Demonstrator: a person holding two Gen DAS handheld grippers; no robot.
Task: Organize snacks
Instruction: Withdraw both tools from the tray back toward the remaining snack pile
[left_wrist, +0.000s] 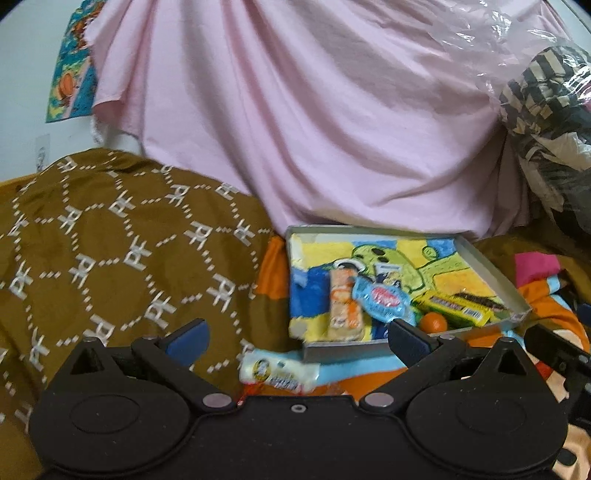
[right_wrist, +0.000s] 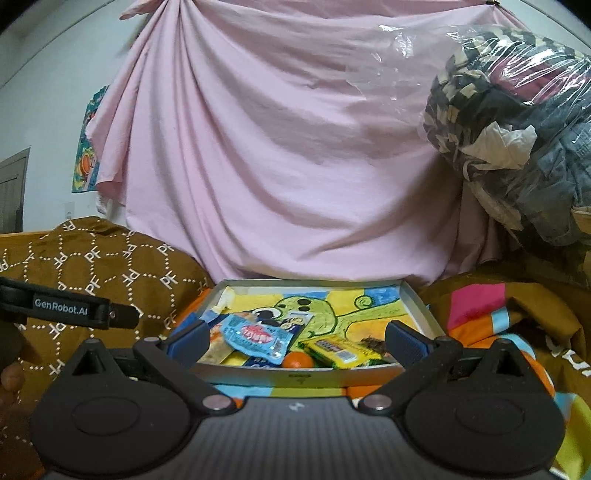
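Observation:
A shallow grey box (left_wrist: 480, 258) with a cartoon picture inside lies on the bed; it also shows in the right wrist view (right_wrist: 417, 302). In it lie an orange-white wafer pack (left_wrist: 343, 299), a blue packet (left_wrist: 380, 299), a yellow-green bar (left_wrist: 454, 306) and a small orange ball (left_wrist: 434, 322). A white snack bar (left_wrist: 279, 373) lies outside the box, just before its near left corner. My left gripper (left_wrist: 297, 338) is open above that bar. My right gripper (right_wrist: 295, 338) is open and empty at the box's near edge, over the blue packet (right_wrist: 255, 338), yellow-green bar (right_wrist: 340, 350) and orange ball (right_wrist: 298, 360).
A brown patterned blanket (left_wrist: 110, 240) fills the left. A pink sheet (left_wrist: 314, 110) hangs behind the box. A plastic-wrapped bundle of clothes (right_wrist: 517, 129) sits at the right. A colourful cloth (right_wrist: 498, 314) lies under and right of the box. The left gripper's strap (right_wrist: 74, 312) shows at left.

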